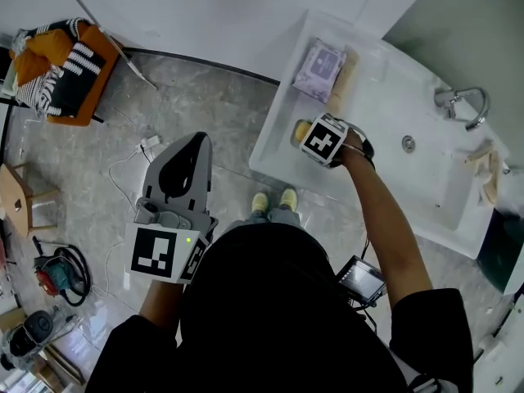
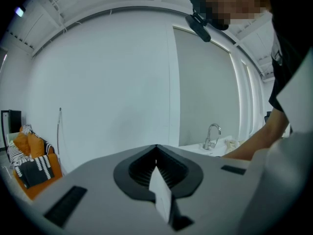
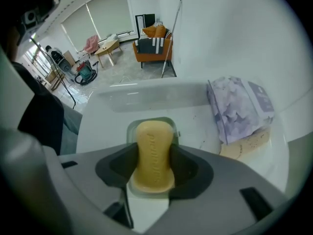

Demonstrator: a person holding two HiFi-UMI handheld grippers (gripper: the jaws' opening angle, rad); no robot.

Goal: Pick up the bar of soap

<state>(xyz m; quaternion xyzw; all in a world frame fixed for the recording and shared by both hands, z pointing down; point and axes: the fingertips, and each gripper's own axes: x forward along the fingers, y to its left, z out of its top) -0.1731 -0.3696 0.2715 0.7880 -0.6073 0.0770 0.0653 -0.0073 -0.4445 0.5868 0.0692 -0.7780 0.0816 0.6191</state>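
Observation:
The yellow bar of soap [image 3: 154, 153] lies in a pale soap dish [image 3: 128, 131] on the left end of the white washstand [image 1: 278, 150]. My right gripper [image 3: 154, 143] points steeply down over it, with a jaw against each long side of the bar, which still rests in the dish. In the head view only a yellow edge of the soap [image 1: 300, 131] shows beside the right gripper [image 1: 309, 135] and its marker cube. My left gripper [image 1: 196, 142] is held away from the stand over the floor, its jaws together and empty; the left gripper [image 2: 156, 147] faces a white wall.
A purple packet [image 1: 321, 68] [image 3: 239, 106] lies behind the dish on a beige slab [image 3: 244, 143]. The basin [image 1: 426, 182] and tap [image 1: 463, 105] are to the right. An orange chair [image 1: 57, 72] and power tools [image 1: 53, 273] stand on the floor at left.

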